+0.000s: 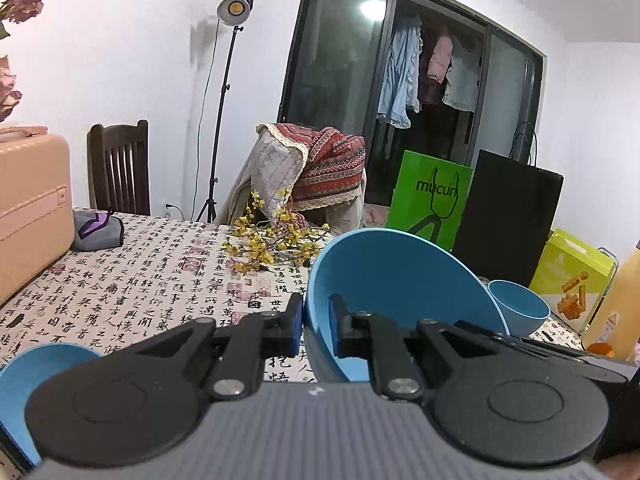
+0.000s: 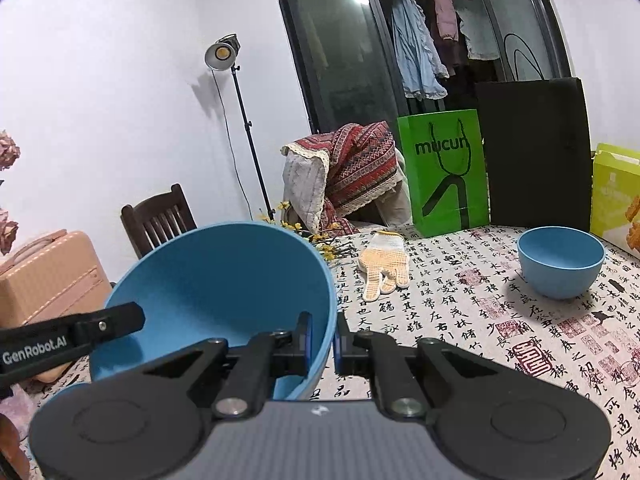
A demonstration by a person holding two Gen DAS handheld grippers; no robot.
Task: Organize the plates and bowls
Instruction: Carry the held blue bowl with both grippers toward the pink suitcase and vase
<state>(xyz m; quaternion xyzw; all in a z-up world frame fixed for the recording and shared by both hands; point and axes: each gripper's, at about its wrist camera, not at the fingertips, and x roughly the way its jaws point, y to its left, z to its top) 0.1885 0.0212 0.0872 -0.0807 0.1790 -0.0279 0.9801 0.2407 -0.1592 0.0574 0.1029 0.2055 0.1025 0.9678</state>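
We hold large blue plastic bowl off calligraphy-print tablecloth: left gripper and right gripper both clenched on opposite rims, likely for balance. Small blue bowl sits far right, probable nesting target.

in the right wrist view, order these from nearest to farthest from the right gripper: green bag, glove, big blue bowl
1. big blue bowl, its rim clamped in the right gripper
2. glove, flat on the tablecloth, mid-table
3. green bag, upright at the table's far edge
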